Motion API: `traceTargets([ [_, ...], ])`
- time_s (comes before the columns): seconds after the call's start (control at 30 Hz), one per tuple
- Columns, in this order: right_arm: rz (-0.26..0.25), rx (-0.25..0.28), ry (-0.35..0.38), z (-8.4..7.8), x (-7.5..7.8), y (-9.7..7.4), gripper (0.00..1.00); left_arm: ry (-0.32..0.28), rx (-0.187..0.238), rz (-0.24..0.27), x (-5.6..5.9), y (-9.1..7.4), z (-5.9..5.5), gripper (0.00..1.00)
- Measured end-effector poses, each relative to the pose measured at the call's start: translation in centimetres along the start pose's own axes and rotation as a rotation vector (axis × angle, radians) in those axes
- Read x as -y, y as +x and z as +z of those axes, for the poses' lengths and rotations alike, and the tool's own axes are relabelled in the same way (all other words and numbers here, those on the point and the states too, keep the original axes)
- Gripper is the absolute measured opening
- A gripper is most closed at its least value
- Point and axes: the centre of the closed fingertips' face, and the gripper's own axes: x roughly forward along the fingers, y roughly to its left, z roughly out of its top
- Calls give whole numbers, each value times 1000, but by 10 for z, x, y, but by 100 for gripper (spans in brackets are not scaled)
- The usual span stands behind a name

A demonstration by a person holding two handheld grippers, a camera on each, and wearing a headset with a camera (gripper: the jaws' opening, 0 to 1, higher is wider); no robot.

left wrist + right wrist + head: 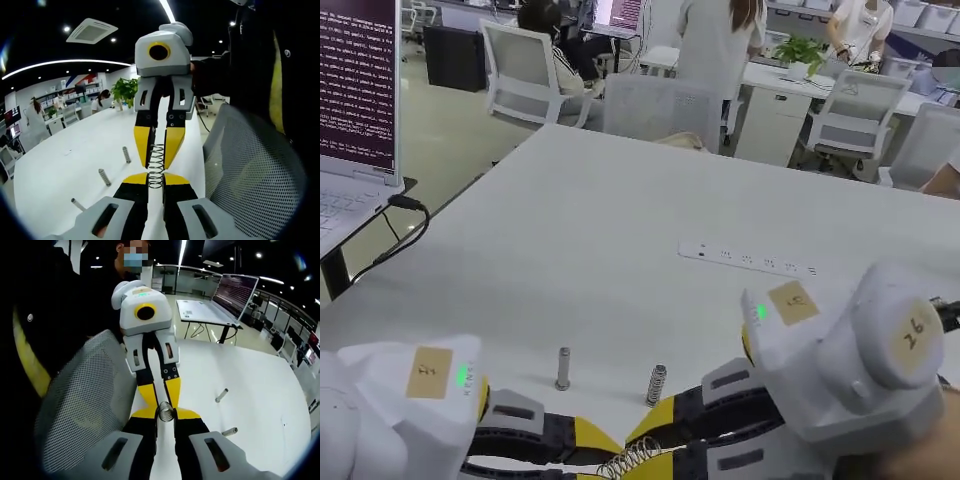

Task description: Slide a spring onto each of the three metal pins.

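Note:
A loose coil spring (630, 458) hangs between my two grippers at the table's near edge. My left gripper (603, 460) and my right gripper (647, 443) meet tip to tip, each shut on one end of it. In the left gripper view the spring (156, 165) runs from my left gripper (156, 181) to the right gripper (157, 152). Seen end-on, the spring (165, 411) sits in my right gripper (166, 415). A bare metal pin (563, 368) stands on the table. Beside it a pin with a spring on it (657, 385) stands upright. A third pin (126, 154) also looks sprung.
A white power strip (750, 262) lies mid-table. An open laptop (360, 100) with a black cable (405, 225) sits at the left edge. A grey mesh chair (250, 165) is close behind the grippers. Chairs, desks and people fill the room beyond the table.

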Motion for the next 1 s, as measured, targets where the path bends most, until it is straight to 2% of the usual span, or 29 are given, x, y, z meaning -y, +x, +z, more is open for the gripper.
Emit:
traceTargets([
  [0.33,24,-60,-54,-1,0,5,9,-4,-1,10,-2,-1,-1,2],
  [1.0,50,-125,-91,1,4,5,8,-8,3,37,-7,-3,0,3],
])
